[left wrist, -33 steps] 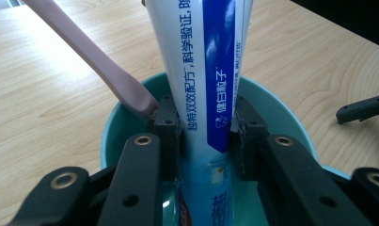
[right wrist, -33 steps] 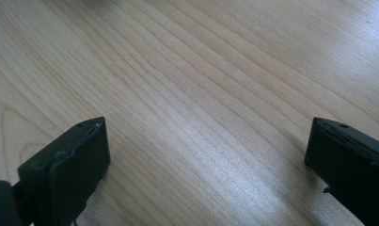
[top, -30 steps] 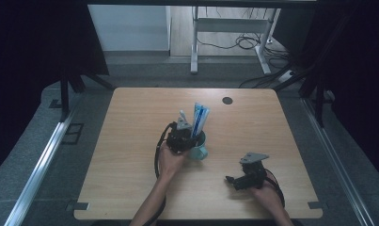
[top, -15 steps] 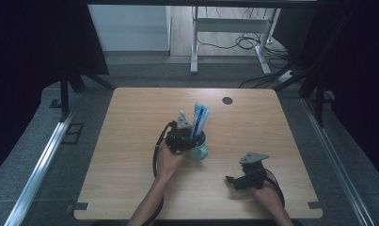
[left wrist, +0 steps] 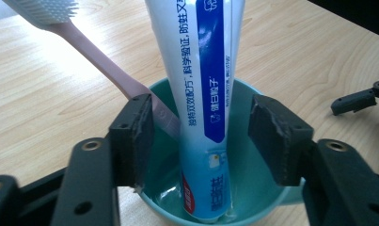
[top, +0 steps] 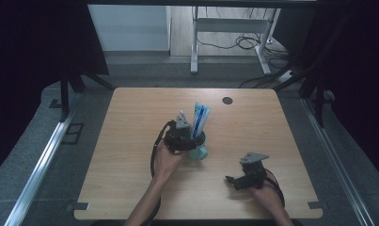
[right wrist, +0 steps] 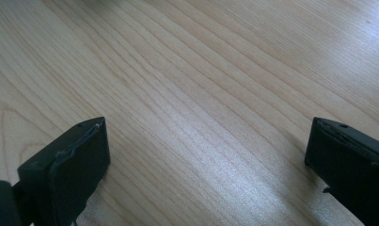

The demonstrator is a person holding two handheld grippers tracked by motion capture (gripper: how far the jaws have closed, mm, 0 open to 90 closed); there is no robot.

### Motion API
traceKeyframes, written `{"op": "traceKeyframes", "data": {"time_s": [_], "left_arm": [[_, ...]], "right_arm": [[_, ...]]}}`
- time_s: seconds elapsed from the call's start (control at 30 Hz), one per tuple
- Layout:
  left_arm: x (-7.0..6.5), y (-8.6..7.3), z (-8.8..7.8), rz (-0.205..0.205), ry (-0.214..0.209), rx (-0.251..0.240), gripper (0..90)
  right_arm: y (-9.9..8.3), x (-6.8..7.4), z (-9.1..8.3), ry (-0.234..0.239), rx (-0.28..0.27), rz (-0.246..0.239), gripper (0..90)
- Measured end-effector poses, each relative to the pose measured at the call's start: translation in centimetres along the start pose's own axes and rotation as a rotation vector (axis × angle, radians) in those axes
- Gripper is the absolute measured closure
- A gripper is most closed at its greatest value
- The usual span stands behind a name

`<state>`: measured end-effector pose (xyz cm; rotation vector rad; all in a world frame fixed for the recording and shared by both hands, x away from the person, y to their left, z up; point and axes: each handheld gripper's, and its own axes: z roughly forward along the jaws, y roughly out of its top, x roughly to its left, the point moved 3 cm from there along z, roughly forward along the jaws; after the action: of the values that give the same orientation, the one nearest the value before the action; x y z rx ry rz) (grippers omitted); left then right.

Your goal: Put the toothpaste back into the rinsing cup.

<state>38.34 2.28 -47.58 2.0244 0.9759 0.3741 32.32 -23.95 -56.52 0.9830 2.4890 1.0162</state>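
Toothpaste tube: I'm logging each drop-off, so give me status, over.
Left gripper open, jaws just been opening, pads clear of toothpaste tube. Tube upright in teal cup beside pink toothbrush. Right gripper open over bare table. Nothing obstructing.

The left gripper (left wrist: 201,136) has just been opening its jaws; the toothpaste tube (left wrist: 208,94) stands between them, pads clear of it.

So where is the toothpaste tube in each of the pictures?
High view: the toothpaste tube stands upright in the teal cup, mid-table, just right of the left gripper.
Left gripper view: the tube runs up the middle, standing apart between the open jaws, beside the pink toothbrush.
Right gripper view: not in it; wooden table between open jaws.
Shared landmark: the teal cup.
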Motion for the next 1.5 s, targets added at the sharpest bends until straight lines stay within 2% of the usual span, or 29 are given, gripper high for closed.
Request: {"op": "traceKeyframes", "data": {"time_s": [0.3, 0.53, 0.9, 1.13, 1.5], "left_arm": [[-0.1, 0.3, -0.6, 0.003, -0.007, 0.014, 28.1], [-0.1, 0.5, -1.1, 0.006, -0.009, 0.028, 14.4], [0.2, 0.4, -1.9, 0.021, -0.008, 0.053, 5.2], [0.5, 0.2, -2.5, 0.033, 0.003, 0.041, 0.0], [1.0, -0.3, -3.4, 0.051, 0.018, 0.032, 0.0]], "right_arm": [[0.0, 0.0, 0.0, 0.000, 0.000, 0.000, 0.1], [0.0, 0.0, 0.0, -0.001, -0.001, -0.002, 0.1], [0.0, 0.0, 0.0, 0.000, 0.000, -0.001, 0.0], [0.0, 0.0, 0.0, -0.001, 0.000, -0.001, 0.1], [0.0, 0.0, 0.0, -0.001, 0.000, 0.000, 0.1]]}}
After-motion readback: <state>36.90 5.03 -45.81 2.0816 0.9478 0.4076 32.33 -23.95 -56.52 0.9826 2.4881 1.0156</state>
